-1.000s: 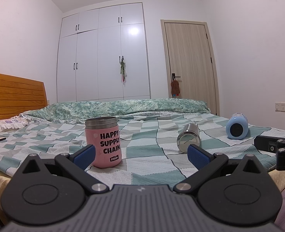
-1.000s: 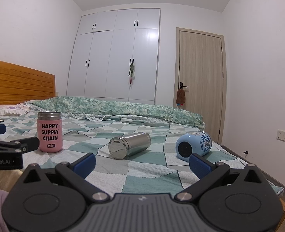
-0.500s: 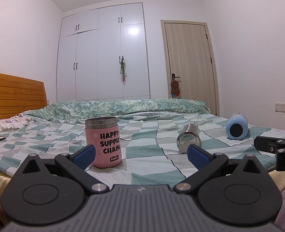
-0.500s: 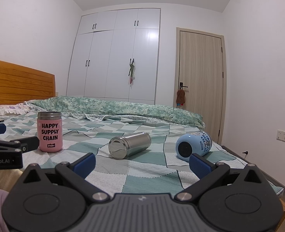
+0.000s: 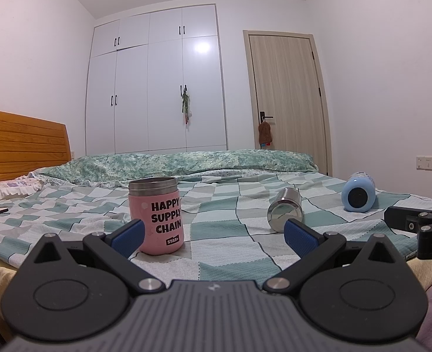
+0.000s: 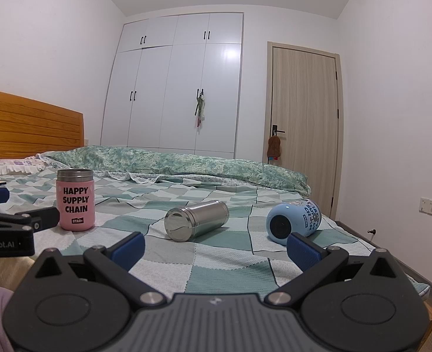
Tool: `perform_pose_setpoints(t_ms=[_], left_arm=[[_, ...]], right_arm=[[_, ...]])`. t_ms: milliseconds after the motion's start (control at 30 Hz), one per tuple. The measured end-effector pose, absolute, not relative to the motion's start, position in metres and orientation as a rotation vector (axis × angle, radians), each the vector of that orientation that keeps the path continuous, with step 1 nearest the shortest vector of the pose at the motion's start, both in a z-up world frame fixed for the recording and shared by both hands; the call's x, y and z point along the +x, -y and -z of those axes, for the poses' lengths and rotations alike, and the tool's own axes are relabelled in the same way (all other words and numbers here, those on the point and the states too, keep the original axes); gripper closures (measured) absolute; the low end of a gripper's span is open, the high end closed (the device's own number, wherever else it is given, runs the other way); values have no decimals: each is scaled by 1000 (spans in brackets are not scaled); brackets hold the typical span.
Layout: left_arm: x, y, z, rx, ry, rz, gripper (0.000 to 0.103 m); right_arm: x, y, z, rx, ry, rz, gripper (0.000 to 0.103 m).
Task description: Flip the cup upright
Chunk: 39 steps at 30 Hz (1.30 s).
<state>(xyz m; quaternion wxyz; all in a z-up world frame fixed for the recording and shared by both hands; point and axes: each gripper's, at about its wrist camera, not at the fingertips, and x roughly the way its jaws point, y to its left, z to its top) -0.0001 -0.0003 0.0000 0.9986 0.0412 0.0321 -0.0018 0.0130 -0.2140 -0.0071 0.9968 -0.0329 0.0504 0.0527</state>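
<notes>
Through the left wrist camera I see my left gripper (image 5: 213, 234) spread wide with nothing between its blue fingers (image 5: 127, 233). Just beyond the left finger a pink cup (image 5: 156, 216) printed "HAPPY SUPPLY CHAIN" stands upright on the checked bedspread (image 5: 222, 243). A steel cup (image 5: 285, 213) lies on its side to the right, its base toward me, and a blue cup (image 5: 359, 196) lies farther right. The right gripper's fingers (image 5: 403, 218) poke in at the right edge.

Through the right wrist camera my right gripper (image 6: 216, 249) is also wide open and empty. The steel cup (image 6: 196, 220) lies ahead, nothing blocking it; the blue cup (image 6: 293, 221) lies just behind my right finger (image 6: 302, 248). The pink cup (image 6: 75, 200) stands at left.
</notes>
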Motion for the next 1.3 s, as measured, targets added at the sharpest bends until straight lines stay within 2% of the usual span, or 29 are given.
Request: perform_pose_setpoints(t_ms=[867, 1300], left_arm=[[-1, 3, -3, 82, -79, 11, 0], [49, 16, -27, 78, -148, 142, 0]], right_arm=[[13, 216, 6, -60, -116, -110, 0], [61, 242, -21, -49, -112, -127, 0]])
